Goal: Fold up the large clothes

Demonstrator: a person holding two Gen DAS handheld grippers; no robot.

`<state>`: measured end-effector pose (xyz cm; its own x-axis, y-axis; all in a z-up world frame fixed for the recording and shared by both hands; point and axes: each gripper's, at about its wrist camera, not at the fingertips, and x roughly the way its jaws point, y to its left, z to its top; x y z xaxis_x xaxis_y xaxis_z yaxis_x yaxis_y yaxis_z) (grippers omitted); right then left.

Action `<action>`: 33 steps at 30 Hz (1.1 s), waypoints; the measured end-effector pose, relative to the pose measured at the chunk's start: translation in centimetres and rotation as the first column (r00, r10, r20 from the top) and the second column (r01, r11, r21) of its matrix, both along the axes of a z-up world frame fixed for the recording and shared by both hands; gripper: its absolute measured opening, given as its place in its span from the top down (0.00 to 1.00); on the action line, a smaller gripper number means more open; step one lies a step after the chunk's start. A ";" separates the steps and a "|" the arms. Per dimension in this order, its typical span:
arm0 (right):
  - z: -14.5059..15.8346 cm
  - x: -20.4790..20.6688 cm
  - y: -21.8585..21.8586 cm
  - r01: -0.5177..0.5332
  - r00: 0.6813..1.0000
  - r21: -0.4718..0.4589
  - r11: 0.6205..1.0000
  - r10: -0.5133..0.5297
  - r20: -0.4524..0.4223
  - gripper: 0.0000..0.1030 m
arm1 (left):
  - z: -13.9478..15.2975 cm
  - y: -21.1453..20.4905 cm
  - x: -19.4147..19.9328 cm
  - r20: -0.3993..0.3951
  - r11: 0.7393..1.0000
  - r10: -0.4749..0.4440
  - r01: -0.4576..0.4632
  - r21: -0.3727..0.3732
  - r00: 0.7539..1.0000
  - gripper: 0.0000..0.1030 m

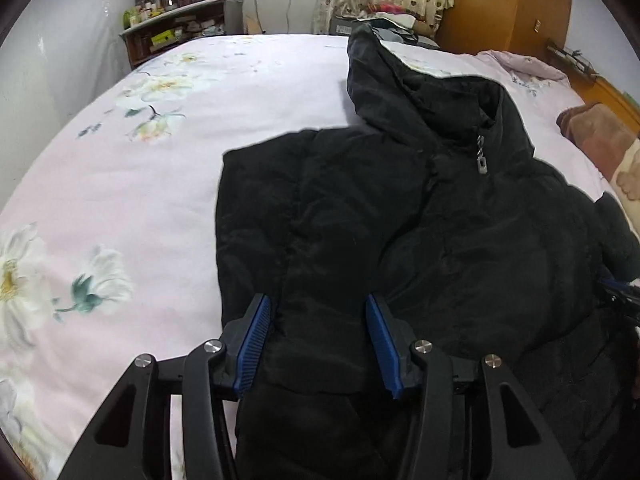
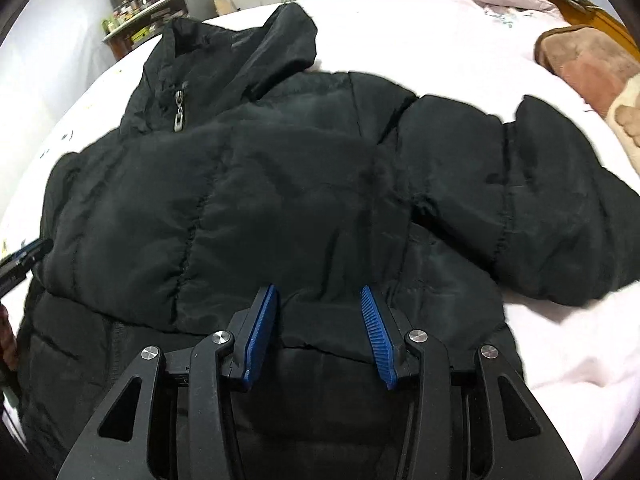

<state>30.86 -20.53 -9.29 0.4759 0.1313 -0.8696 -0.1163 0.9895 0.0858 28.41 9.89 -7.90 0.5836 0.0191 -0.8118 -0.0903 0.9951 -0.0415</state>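
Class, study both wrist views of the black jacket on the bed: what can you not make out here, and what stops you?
- Jacket hem: both views, cut off by the bottom edge behind the claws.
- Left claw and right claw: whether the pads grip the fabric, black on black.
- Shelf bottles: left view, too small.

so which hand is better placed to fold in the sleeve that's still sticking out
Right. The spread sleeve lies on the right gripper's side of the jacket. The left gripper sits over the far, already tucked edge.
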 end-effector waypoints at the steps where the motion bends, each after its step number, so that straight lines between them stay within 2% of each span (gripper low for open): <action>1: 0.8 -0.6 -0.2 -0.002 1.000 0.010 1.000 0.002 0.009 0.57 | 0.7 -0.2 -0.4 0.007 1.000 -0.001 0.001 -0.019 1.000 0.50; 6: 4.0 -5.2 -2.2 0.016 0.997 0.064 0.998 -0.021 0.068 0.55 | 3.7 -2.4 -4.3 0.065 0.998 -0.041 0.043 -0.034 0.997 0.50; 9: 5.3 -8.0 -4.0 0.046 0.995 0.096 0.994 -0.054 0.087 0.47 | 5.1 -4.2 -6.8 0.087 0.996 -0.075 0.079 -0.041 0.993 0.50; 17: 6.5 -12.4 -9.6 0.154 0.981 0.110 0.982 -0.165 0.098 0.46 | 6.9 -7.7 -10.8 0.105 0.991 -0.123 0.128 -0.046 0.987 0.49; 21: 6.2 -13.5 -13.2 0.227 0.968 0.120 0.967 -0.238 0.087 0.46 | 7.1 -9.1 -10.7 0.104 0.988 -0.139 0.145 -0.049 0.985 0.47; 26: 5.6 -12.8 -17.2 0.301 0.947 0.140 0.943 -0.313 0.075 0.46 | 7.0 -10.1 -9.2 0.101 0.987 -0.149 0.153 -0.038 0.984 0.43; 33: 3.0 -9.1 -24.2 0.410 0.907 0.152 0.899 -0.420 0.034 0.45 | 5.3 -9.8 -4.5 0.094 0.993 -0.119 0.120 0.004 0.988 0.41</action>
